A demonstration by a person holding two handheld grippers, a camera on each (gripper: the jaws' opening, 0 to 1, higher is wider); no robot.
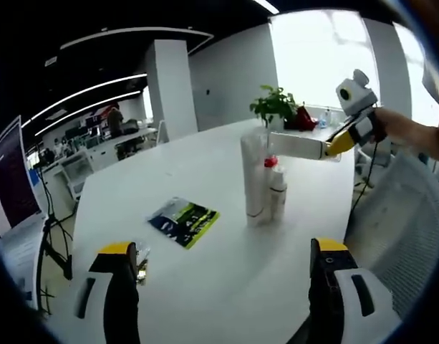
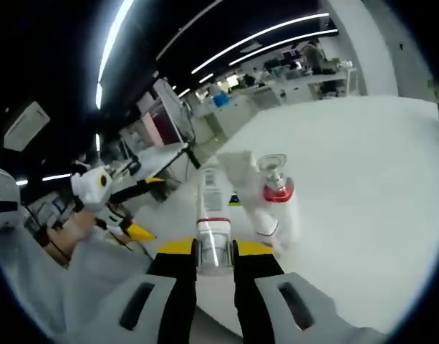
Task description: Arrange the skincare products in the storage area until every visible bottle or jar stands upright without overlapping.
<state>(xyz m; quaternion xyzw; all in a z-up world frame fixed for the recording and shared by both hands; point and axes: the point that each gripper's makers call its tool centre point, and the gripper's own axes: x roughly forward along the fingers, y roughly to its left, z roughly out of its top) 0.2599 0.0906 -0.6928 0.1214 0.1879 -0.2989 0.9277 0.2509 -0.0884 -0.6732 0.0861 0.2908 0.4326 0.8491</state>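
A tube point(image 2: 213, 215) is gripped by the right tongs point(image 2: 214, 259) for standing upright beside the bottles point(image 1: 276, 188) on the counter point(image 1: 226, 272); the left tongs point(image 1: 223, 265) are spread, unladen.

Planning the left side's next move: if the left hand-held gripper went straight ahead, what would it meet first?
Probably bare white table; its open jaws frame nothing close. Farther on stand the bottles, slightly right of centre. Depth is unclear.

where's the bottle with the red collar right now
In the left gripper view the red-collared bottle stands upright near the middle of the white table, right beside the tall white tube, with the green booklet lying to their left.
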